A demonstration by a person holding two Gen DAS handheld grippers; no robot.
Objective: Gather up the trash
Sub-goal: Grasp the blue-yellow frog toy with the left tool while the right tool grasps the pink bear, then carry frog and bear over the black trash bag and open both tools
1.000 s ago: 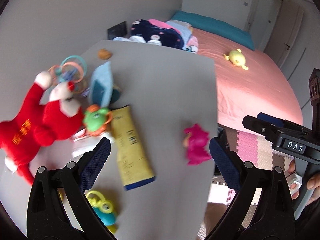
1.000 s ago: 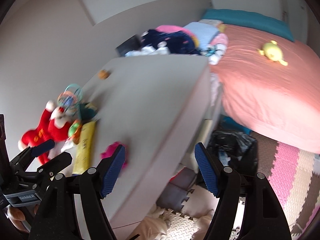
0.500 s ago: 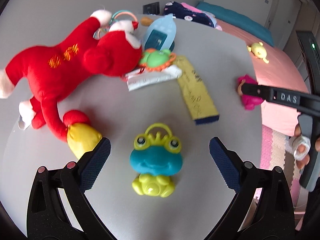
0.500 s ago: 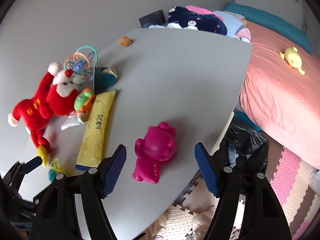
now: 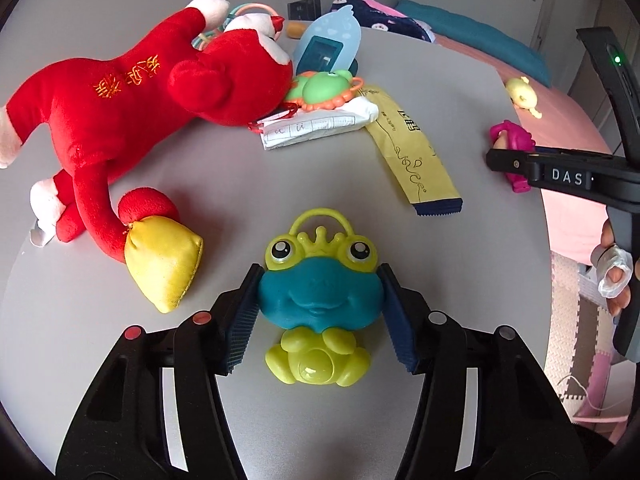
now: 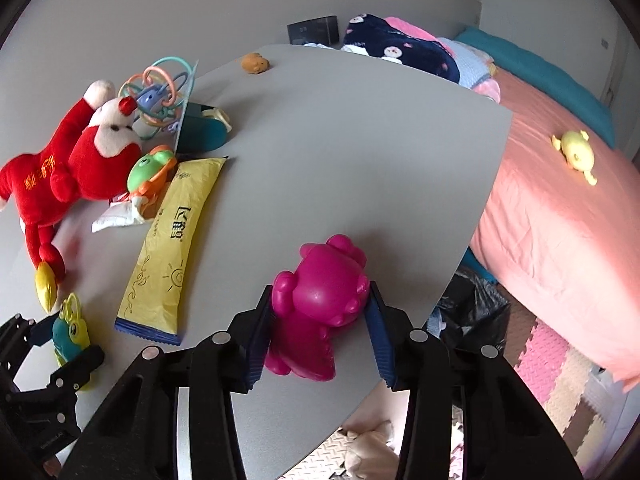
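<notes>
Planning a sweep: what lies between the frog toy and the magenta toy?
Only bare grey tabletop, plus the long yellow wrapper's near end, in the right wrist view.

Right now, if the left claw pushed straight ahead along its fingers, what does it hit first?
The frog toy: it already sits between the left claw's pads, apparently touching both. Beyond it is bare table, then probably the white paper packet; depth unclear.

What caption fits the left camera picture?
Left tongs close on a frog toy beside a red plush.
</notes>
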